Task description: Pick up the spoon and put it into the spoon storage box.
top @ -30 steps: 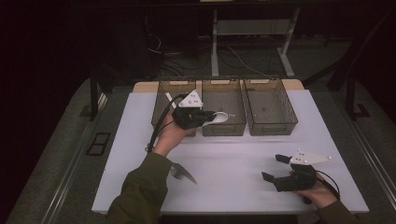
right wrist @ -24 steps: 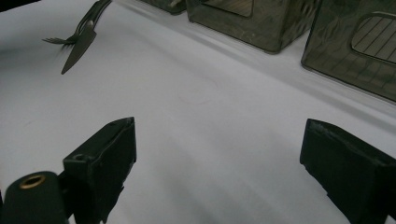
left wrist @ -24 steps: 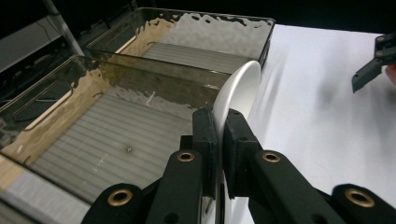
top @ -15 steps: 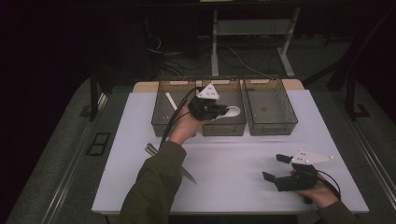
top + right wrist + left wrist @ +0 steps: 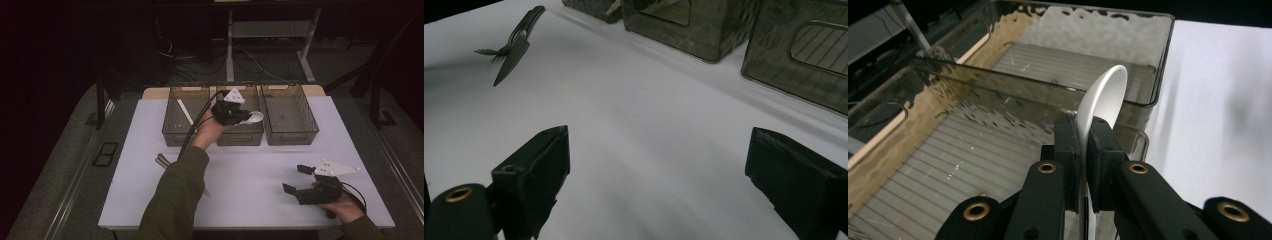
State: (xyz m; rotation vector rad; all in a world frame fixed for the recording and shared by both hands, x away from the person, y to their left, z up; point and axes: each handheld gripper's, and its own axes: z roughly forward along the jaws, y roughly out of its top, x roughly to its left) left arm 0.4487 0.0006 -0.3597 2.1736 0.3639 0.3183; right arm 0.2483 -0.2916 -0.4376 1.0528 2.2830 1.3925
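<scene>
My left gripper hangs over the middle one of three smoky plastic bins, shut on a white plastic spoon. In the left gripper view the spoon stands on edge between the pads, and its bowl reaches past them toward the wall shared with the farther bin. The ribbed floor of the middle bin lies below the left gripper. At the table's near right, my right gripper rests low over the white tabletop with its jaws wide apart. In the right gripper view nothing is between the jaws of that gripper.
The left bin holds a white flat utensil. The right bin has a bare ribbed floor. A dark metal fork and knife lie on the white table beside the left sleeve; the pair shows far left in the right gripper view.
My left hand has carried the spoon rightward, from near the left bin to over the middle bin. The right hand and its gripper have stayed put.
</scene>
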